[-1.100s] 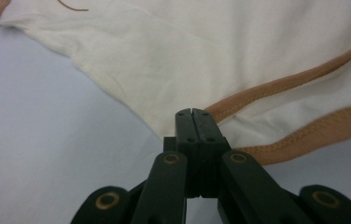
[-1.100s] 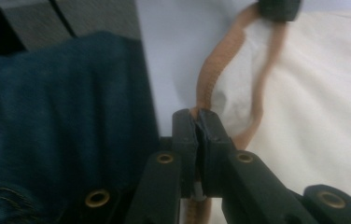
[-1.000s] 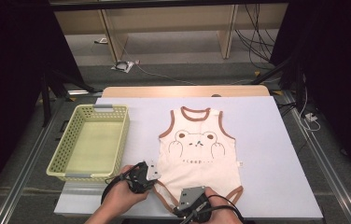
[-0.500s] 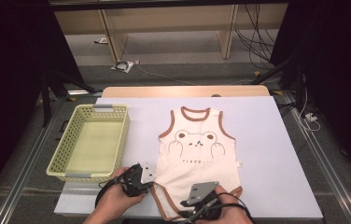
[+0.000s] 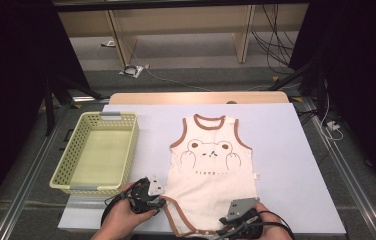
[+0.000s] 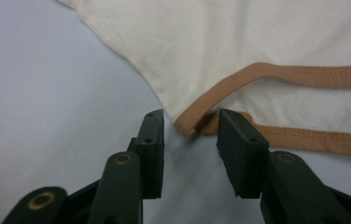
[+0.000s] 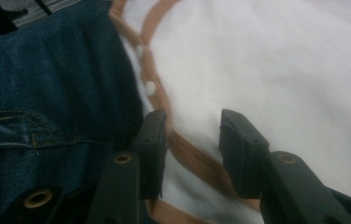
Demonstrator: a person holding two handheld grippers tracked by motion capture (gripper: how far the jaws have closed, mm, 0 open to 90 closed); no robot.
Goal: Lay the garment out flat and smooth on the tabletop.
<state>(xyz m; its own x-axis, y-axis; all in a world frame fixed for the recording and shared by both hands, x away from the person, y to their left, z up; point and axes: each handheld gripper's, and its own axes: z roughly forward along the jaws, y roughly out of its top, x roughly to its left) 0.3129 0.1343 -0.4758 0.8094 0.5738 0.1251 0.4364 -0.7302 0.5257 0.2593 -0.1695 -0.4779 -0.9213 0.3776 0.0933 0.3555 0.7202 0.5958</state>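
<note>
We see the baby bodysuit flat on the white table, neck toward the far edge, bear print up, its brown-trimmed bottom hem at the near edge between the two hands. Left gripper sits at the lower left corner of the bodysuit; in the left gripper view its jaws stand apart, having just been opening, and the brown trim corner lies in the gap with neither pad pressing on it. We can't tell whether the right-hand pad grazes the trim; it looks just beside it. Right gripper is at the bottom edge of the high view, partly cut off by the frame, so its jaws are hard to read there. In the right gripper view the jaws are parted, also just been opening, with the brown hem band running between them, not clamped. That view is blurred: two small white snaps on the trim are only just readable. Blue denim covers the left part of that view and hides the table edge there. The yellow-green basket stands to the left of the bodysuit, well apart; its near corner is just beside the left hand. Both forearms are cut off at the bottom.
</note>
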